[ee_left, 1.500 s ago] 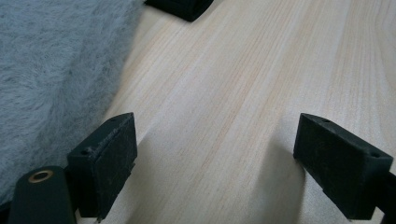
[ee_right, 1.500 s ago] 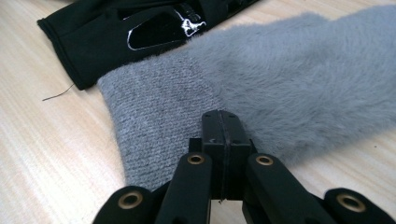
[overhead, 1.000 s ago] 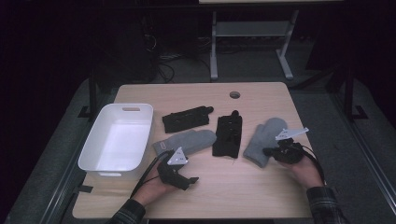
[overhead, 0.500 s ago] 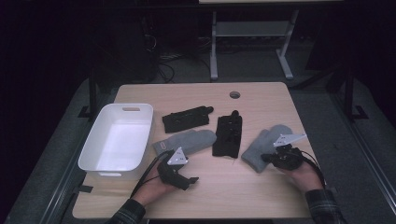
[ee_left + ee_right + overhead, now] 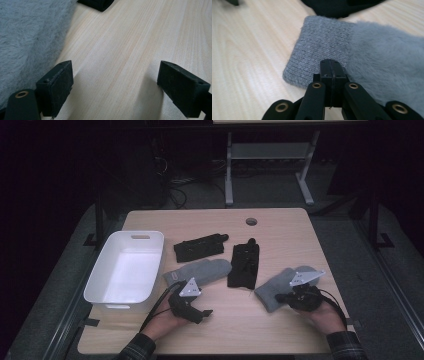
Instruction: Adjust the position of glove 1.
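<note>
Lower right of the high view: the right gripper [image 5: 286, 296] sits at the near end of a fluffy grey mitten with a ribbed knit cuff [image 5: 280, 287]. In the right gripper view its jaws are pressed fully together, tips [image 5: 331, 68] over the cuff [image 5: 322, 52]; whether any fabric is pinched betw. them can't be told. Lower centre-left of the high view, the left gripper [image 5: 204, 312] rests low on the table w/ jaws spread wide and nothing betw. them; in its own view bare wood lies betw. the pads [image 5: 61, 81], w/ the matching second grey fluffy mitten [image 5: 27, 42] at the left edge, not touched.

Step in hand, as a guess: taking up the right-hand mitten by its cuff, likely for the white rectangular plastic bin [image 5: 95, 287] at the left of the frame. Next move prob. calls for a check that the cuff is truly gripped, then a lift and a carry leftward over the other gloves; soft fabric may slip or drag.

Surface: light wood-grain tabletop [image 5: 280, 235] w/ a round cable hole [image 5: 251, 221] near the top edge. Two black gloves lie mid-table, one lengthwise [image 5: 200, 247], one upright [image 5: 245, 265]. Room is dark; grey metal frame legs [image 5: 229, 175] and cables on the floor beyond
</note>
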Available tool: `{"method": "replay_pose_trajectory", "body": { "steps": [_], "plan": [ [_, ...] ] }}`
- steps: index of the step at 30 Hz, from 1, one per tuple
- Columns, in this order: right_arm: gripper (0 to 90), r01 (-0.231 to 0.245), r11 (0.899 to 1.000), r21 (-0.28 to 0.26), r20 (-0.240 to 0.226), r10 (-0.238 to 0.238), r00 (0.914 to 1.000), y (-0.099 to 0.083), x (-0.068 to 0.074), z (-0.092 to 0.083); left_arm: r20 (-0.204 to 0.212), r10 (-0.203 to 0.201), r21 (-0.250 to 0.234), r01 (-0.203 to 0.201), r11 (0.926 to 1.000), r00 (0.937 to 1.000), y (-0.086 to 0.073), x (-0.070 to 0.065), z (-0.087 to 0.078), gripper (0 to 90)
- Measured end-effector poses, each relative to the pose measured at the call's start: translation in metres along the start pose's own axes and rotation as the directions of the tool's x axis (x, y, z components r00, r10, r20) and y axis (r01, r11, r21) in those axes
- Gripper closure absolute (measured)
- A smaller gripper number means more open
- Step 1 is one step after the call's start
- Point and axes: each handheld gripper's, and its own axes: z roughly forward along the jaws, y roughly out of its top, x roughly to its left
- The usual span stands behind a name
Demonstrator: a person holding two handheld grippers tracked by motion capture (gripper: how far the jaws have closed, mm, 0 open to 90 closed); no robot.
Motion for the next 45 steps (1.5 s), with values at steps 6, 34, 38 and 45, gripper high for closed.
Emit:
{"method": "replay_pose_trajectory", "body": {
  "steps": [6,34,38,45],
  "plan": [
    [90.0,0.029,1.000,0.006,-0.031,-0.029,0.9991,-0.002,0.012,0.000,-0.001,0.016,0.013,-0.016,0.9998,0.9999,0.000,0.001,-0.001,12.6],
    [90.0,0.121,0.992,-0.044,-0.093,-0.125,0.9878,0.016,0.041,0.004,-0.002,0.011,0.006,-0.011,0.9999,0.9999,0.000,0.001,0.000,12.6],
    [90.0,0.088,0.993,-0.073,-0.006,-0.089,0.9960,0.015,0.029,-0.006,-0.002,0.013,0.007,-0.013,0.9999,0.9999,0.000,0.001,0.000,12.6],
    [90.0,0.043,0.999,0.007,0.022,-0.043,0.9988,0.008,0.015,0.006,-0.002,0.008,0.010,-0.008,0.9999,1.0000,0.000,0.000,-0.001,12.6]
  ]
}}
